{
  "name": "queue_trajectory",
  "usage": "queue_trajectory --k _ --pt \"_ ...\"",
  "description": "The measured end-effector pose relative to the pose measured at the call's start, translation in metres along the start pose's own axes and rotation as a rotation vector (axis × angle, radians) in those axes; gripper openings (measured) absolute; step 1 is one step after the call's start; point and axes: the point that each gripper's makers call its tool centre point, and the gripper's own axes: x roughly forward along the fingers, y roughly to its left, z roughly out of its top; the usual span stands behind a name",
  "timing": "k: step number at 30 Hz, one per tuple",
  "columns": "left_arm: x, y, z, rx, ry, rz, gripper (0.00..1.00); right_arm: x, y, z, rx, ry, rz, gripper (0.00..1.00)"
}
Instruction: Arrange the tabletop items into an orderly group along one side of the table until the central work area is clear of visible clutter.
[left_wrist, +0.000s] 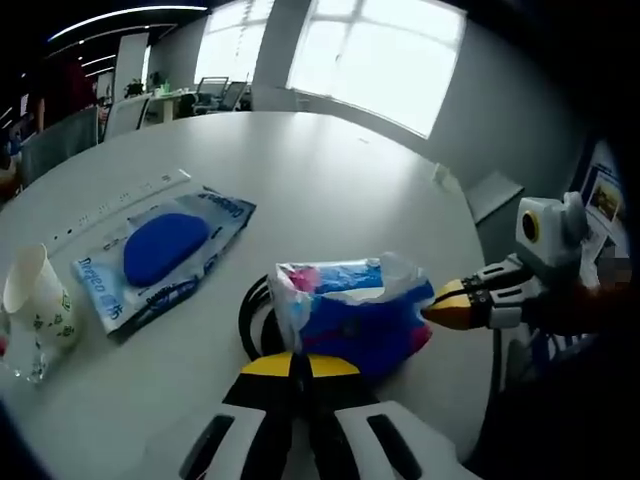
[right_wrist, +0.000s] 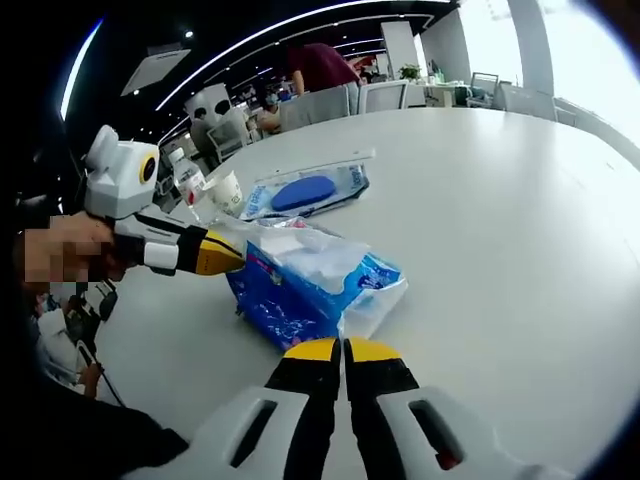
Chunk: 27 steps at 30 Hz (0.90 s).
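Tongs (left_wrist: 298, 366) closed, tissue pack (left_wrist: 350, 315) — tissue protruding, pouch (left_wrist: 165, 255) — blue pad

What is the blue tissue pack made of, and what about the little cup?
The tissue pack looks like thin, shiny plastic film: it crinkles and catches light, with soft white tissue showing at the torn-open top. The cup looks like matte white paper with a small green print, though a thin coating can't be ruled out.

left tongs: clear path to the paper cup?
Probably yes. The left tongs sit shut at the tissue pack; the paper cup stands off to their side across bare table.
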Motion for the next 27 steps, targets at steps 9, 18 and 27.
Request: queue_trajectory --k 9,18,27 --pt "-0.009 -0.003 0.005 -0.015 -0.017 -0.006 0.0 -0.003 -0.002 0.007 -0.011 -0.002 0.012 0.0" --pt "-0.013 -0.006 0.014 -0.057 -0.048 0.0 0.0 -0.007 -0.01 0.021 -0.05 -0.012 0.017 0.0" --pt "-0.015 -0.007 0.034 -0.114 -0.099 0.014 0.0 -0.009 -0.022 0.041 -0.083 -0.027 0.006 0.0"
